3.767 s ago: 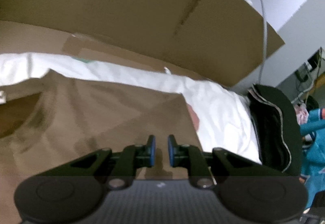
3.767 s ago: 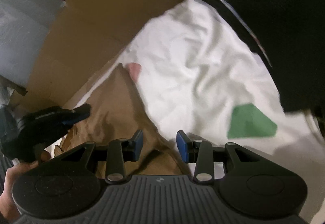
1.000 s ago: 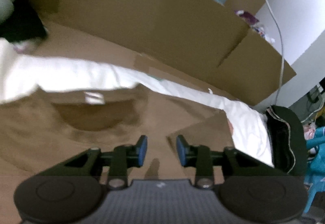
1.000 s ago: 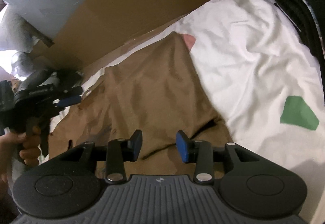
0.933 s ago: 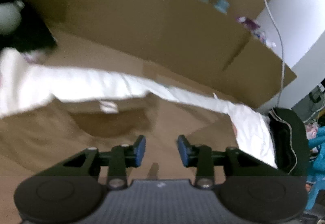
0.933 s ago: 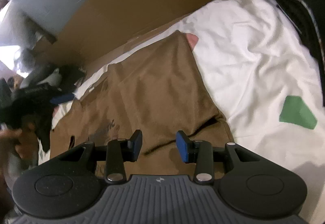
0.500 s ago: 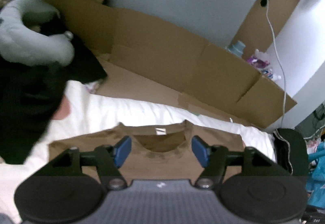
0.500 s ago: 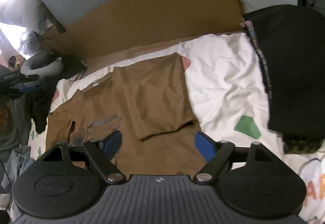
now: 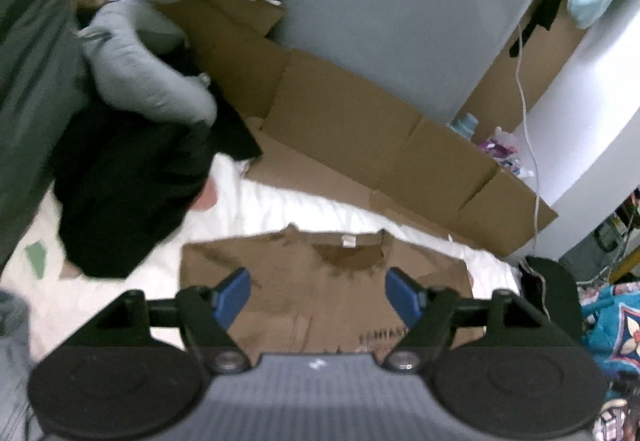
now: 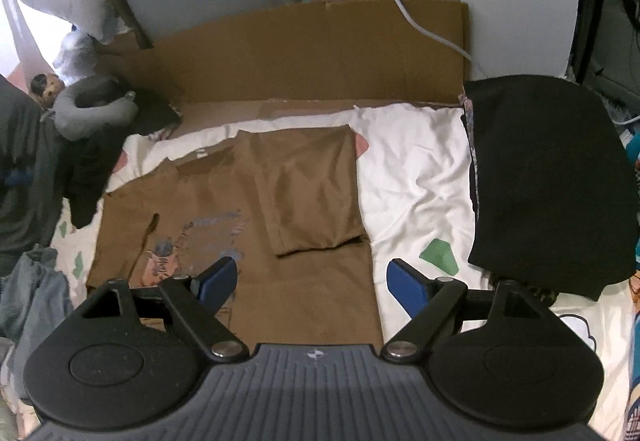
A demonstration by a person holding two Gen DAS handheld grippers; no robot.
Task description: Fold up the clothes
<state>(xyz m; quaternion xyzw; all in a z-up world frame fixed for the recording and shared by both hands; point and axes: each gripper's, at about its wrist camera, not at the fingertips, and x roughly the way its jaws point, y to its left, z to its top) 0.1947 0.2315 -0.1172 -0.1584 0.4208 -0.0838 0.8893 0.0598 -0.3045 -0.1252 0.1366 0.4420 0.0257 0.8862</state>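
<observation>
1. Surface: a white bedsheet (image 10: 416,177) with green and pink shape prints, rumpled on the right side.
2. Brown cardboard (image 10: 304,53) stands folded along the far edge of the sheet; behind it a grey panel (image 9: 404,25) and a white wall with a white cable (image 10: 420,25) hanging down over the cardboard.
3. Brown T-shirt (image 10: 240,209) lies flat on the sheet, neck toward the cardboard, right side folded in over the body.
4. Black garment pile (image 10: 548,181) lies at the sheet's right edge; a grey neck pillow (image 10: 92,109) sits on dark clothes at the left.
5. Writing: the chest print is too blurred to read; a small white neck tag (image 9: 348,241) is illegible.
6. Left gripper (image 9: 318,291): jaws just widened, apart, nothing between them, above the shirt.
7. Right gripper (image 10: 312,277): jaws just widened, apart, empty, above the shirt's lower half.
</observation>
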